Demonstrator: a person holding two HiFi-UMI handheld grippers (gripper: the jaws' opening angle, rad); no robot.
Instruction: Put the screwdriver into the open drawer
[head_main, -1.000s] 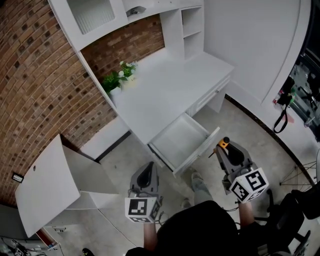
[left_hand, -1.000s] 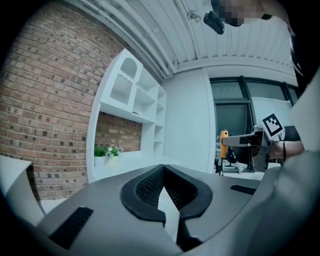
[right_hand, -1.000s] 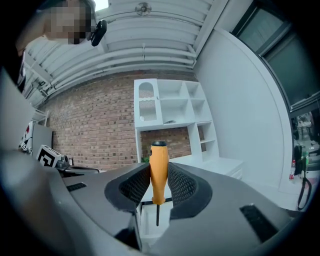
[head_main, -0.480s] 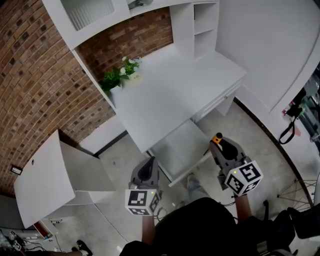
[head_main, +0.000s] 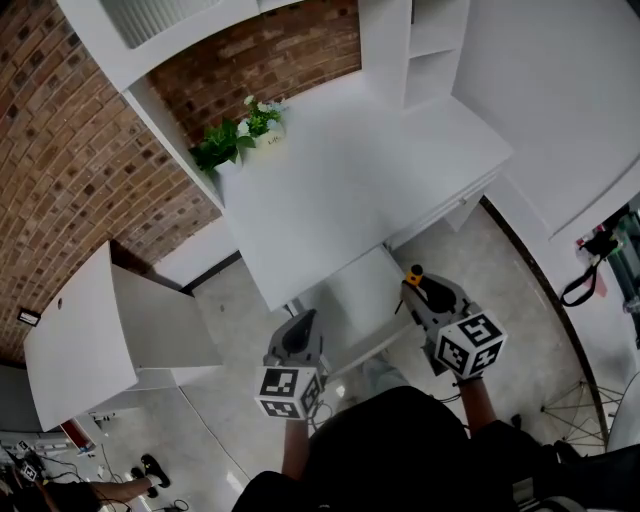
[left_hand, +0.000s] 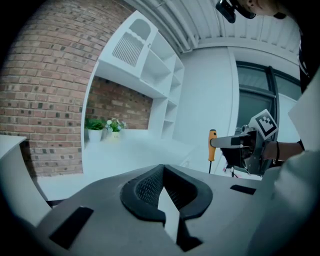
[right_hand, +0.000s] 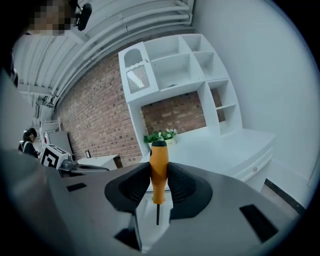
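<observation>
An orange-handled screwdriver (head_main: 413, 272) stands upright with its thin shaft pointing down, and my right gripper (head_main: 420, 287) is shut on the handle. In the right gripper view the handle (right_hand: 158, 167) is pinched between both black pads. It sits just right of the open white drawer (head_main: 358, 292), which sticks out from under the desk's front edge. My left gripper (head_main: 303, 325) hovers at the drawer's left front, its jaws closed tip to tip with nothing in them. The left gripper view shows the screwdriver (left_hand: 212, 145) held off to its right.
The white desk (head_main: 330, 190) carries a small potted plant (head_main: 235, 140) against the brick wall, with shelves (head_main: 425, 45) at its far end. A white cabinet with an open door (head_main: 75, 335) stands to the left. A person's shoe (head_main: 375, 372) is on the floor below the drawer.
Both grippers have moved forward and down toward the desk. The drawer now lies closer between them, partly under the desk top in view. The screwdriver stays gripped.
</observation>
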